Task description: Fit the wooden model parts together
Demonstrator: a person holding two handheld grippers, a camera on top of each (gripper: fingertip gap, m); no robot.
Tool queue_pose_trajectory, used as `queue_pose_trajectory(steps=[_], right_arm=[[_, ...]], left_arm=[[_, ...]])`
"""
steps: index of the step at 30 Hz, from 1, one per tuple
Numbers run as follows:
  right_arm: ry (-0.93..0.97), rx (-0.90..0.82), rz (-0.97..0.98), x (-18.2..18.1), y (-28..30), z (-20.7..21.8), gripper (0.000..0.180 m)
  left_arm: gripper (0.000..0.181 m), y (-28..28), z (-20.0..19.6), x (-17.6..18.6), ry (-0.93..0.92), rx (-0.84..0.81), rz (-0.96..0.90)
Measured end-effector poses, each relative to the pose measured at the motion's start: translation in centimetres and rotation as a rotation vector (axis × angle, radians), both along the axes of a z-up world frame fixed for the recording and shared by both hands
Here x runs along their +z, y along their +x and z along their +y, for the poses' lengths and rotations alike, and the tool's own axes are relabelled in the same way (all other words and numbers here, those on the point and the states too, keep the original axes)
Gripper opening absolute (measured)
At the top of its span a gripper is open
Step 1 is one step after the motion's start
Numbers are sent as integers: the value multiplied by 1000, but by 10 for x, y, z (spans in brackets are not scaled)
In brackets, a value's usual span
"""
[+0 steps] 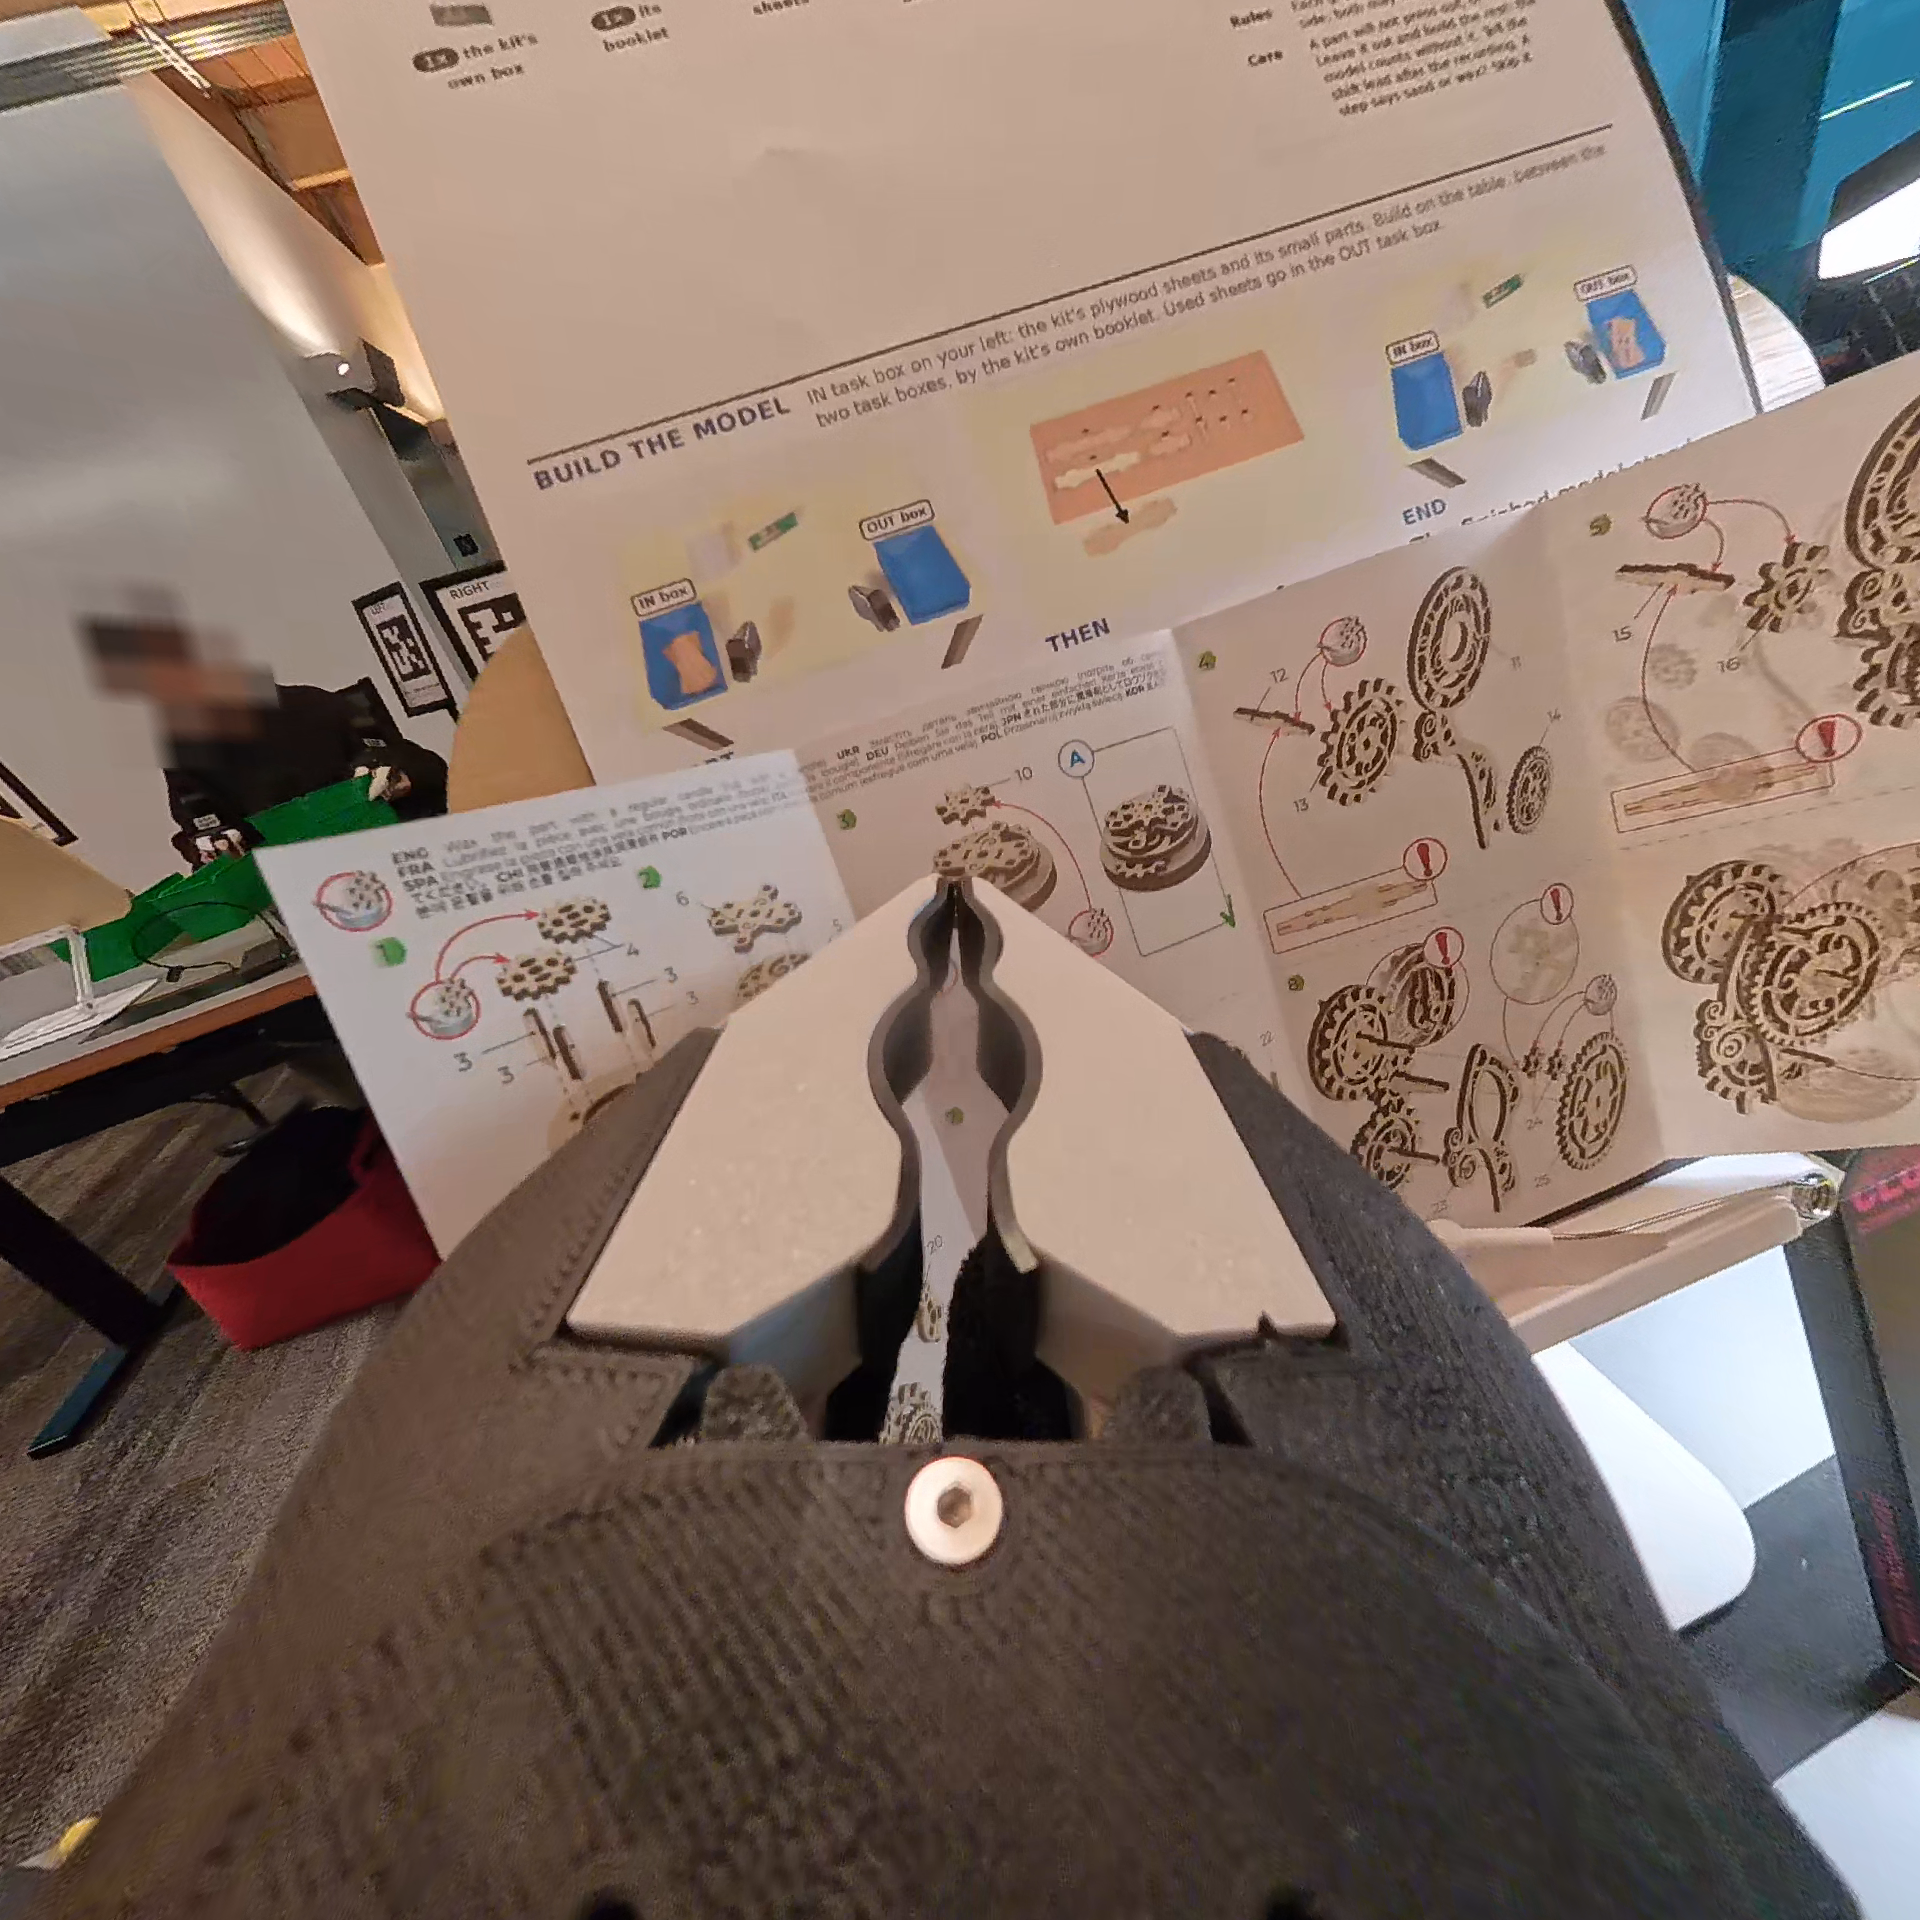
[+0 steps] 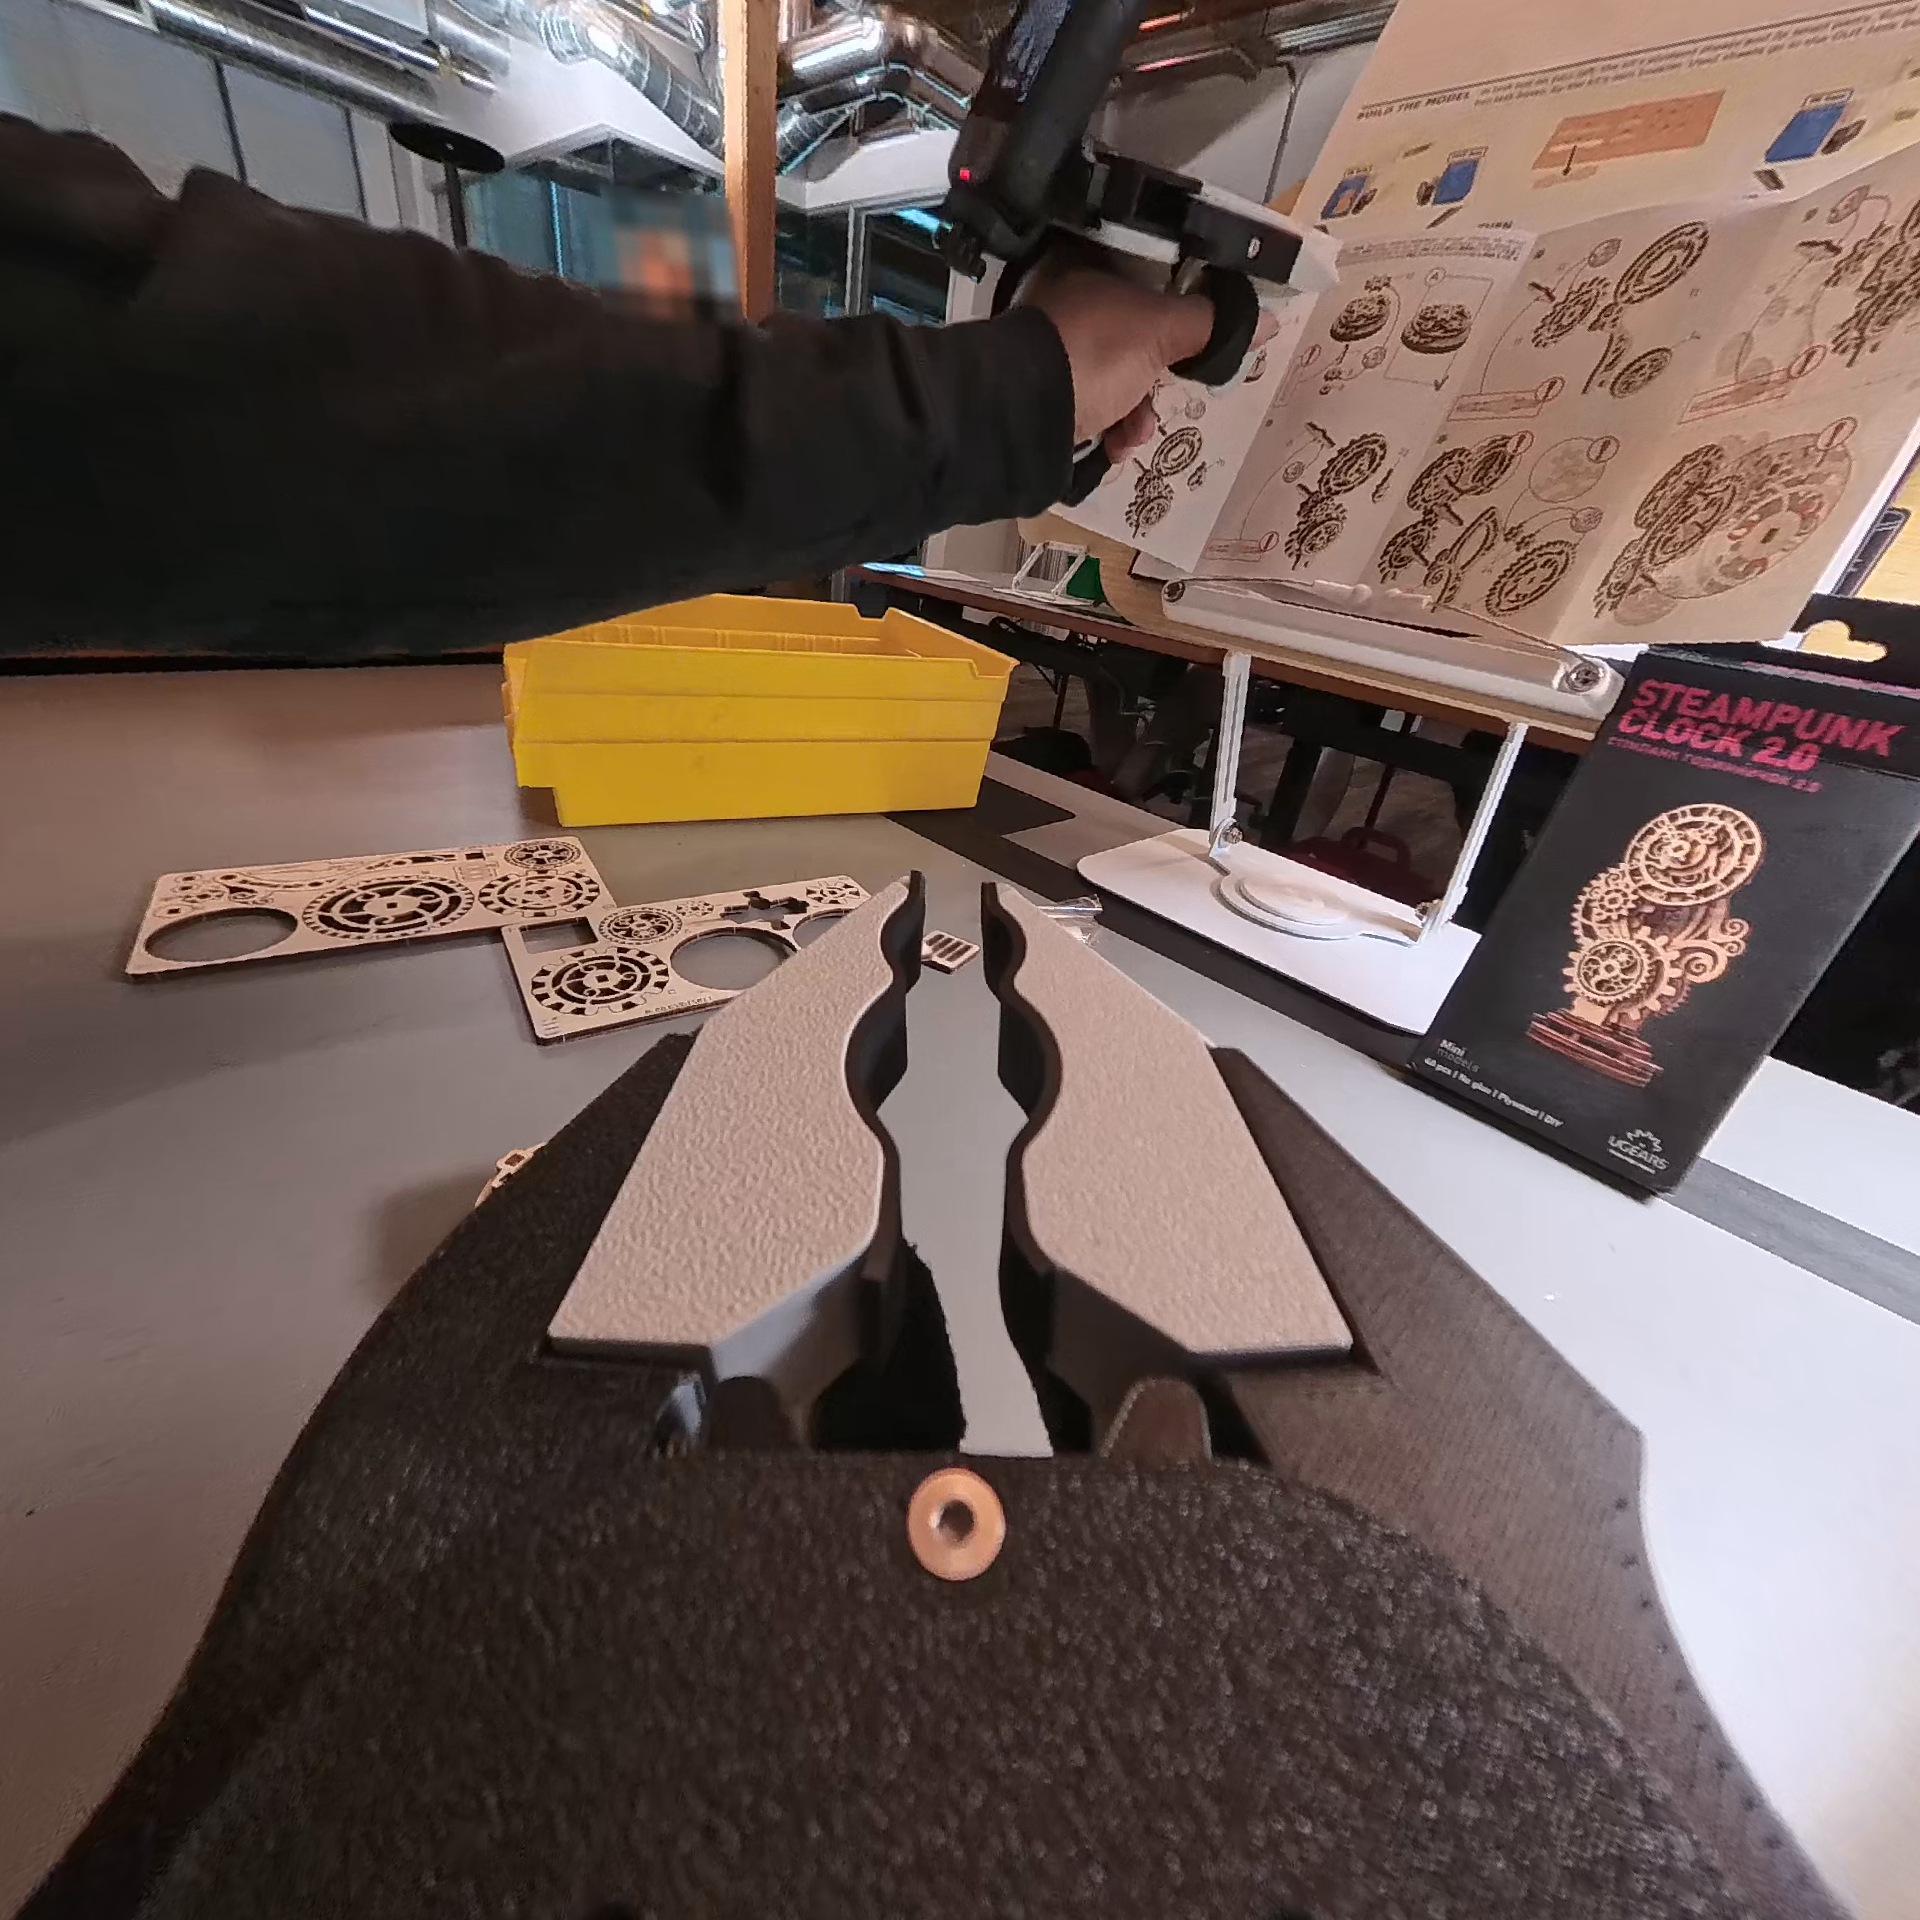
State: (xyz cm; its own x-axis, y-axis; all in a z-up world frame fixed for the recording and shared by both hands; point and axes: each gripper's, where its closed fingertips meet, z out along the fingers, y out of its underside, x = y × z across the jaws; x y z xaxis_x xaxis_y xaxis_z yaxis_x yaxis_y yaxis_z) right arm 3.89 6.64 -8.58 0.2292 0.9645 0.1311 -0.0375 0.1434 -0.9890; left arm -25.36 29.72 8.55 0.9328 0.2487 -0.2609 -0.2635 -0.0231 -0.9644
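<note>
The left gripper [image 1: 951, 894] is raised to the fold-out instruction booklet [image 1: 1455, 831] on the white stand [image 2: 1299, 894], its jaws pinched together on the booklet's page edge, which runs down between the fingers. The right gripper [image 2: 951, 904] hovers low over the grey desk [image 2: 260, 1195], jaws narrowly parted and holding nothing. Just beyond its tips lies a small slotted wooden piece [image 2: 950, 950]; two plywood sheets [image 2: 374, 914] with cut-out gears lie flat to its front left, touching at one corner, and a sliver of another wooden part [image 2: 509, 1164] peeks out beside the gripper body.

Only the right wrist view shows the desk's contents: the sheets, stacked yellow bins [image 2: 748, 717] (at least two, nested) and one black kit box [image 2: 1683, 935] standing upright at right. The left wrist view alone shows the large printed poster [image 1: 987, 260] behind the booklet, plus a red bag [image 1: 301, 1247] on the floor.
</note>
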Motion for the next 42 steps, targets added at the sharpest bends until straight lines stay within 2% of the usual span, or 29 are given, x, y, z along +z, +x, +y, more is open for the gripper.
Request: queue_pose_trajectory(steps=[26, 42], right_arm=[[-12, 32, -8, -1, -3, -5, 8], [-15, 47, -15, -2, -4, -8, 8]], left_arm=[[0, 0, 14, 8, -25, 11, 65], [0, 3, 17, 10, -73, -37, 29]])
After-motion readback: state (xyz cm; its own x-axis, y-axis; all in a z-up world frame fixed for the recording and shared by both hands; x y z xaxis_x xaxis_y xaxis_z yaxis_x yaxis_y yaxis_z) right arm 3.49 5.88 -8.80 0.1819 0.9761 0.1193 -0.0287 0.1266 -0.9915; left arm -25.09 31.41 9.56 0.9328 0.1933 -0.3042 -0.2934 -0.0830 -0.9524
